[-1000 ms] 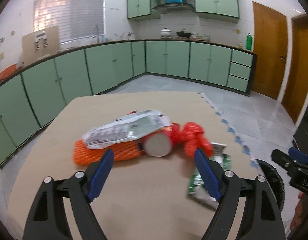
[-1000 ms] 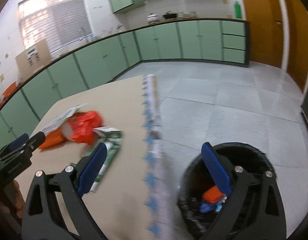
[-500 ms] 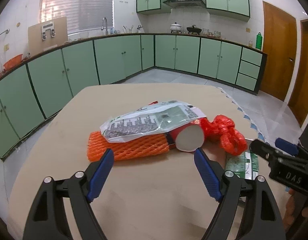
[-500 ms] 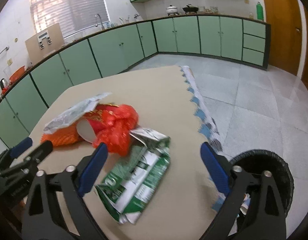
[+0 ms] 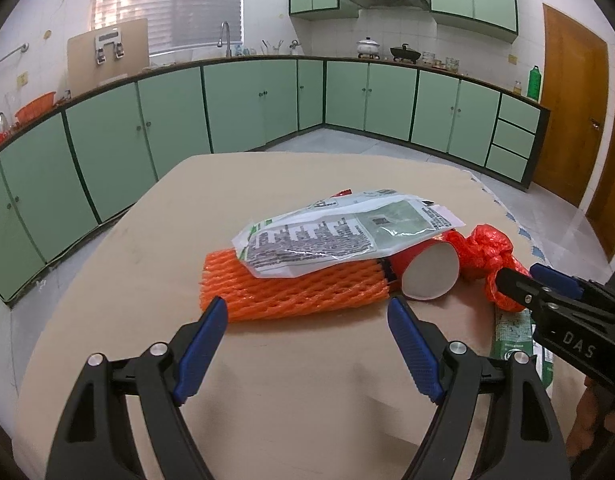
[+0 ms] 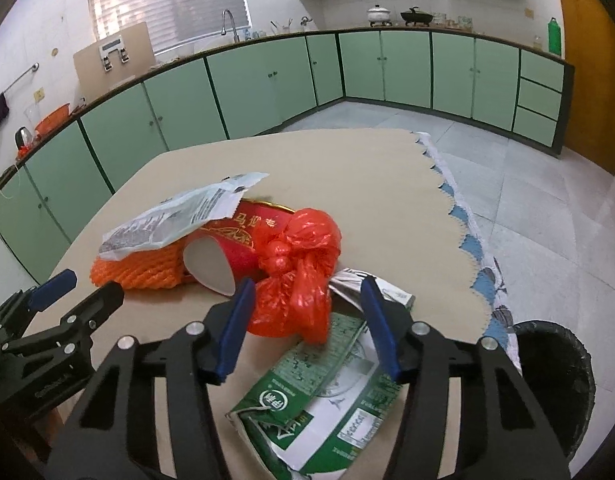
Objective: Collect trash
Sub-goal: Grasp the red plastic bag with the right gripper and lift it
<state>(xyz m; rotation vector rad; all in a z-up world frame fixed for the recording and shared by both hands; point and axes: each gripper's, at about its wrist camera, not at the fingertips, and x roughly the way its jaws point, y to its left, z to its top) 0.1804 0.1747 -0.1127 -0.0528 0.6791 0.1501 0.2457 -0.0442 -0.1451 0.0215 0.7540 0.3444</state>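
Observation:
A pile of trash lies on the tan table [image 5: 307, 380]: an orange foam net [image 5: 295, 288], a printed plastic wrapper [image 5: 339, 236] on top of it, a red paper cup [image 5: 427, 272] on its side, a knotted red plastic bag [image 6: 299, 280] and a flattened green milk carton [image 6: 331, 404]. My left gripper [image 5: 307, 316] is open just in front of the orange net. My right gripper [image 6: 307, 292] is open, its jaws either side of the red bag's near end, above the carton.
A black trash bin [image 6: 555, 380] stands on the floor right of the table. A scalloped blue and white cloth edge [image 6: 467, 240] hangs along the table's right side. Green kitchen cabinets [image 5: 247, 104] run along the walls behind.
My right gripper swung left from over the bin to the table and closed in on the red bag. My left gripper moved nearer the orange net.

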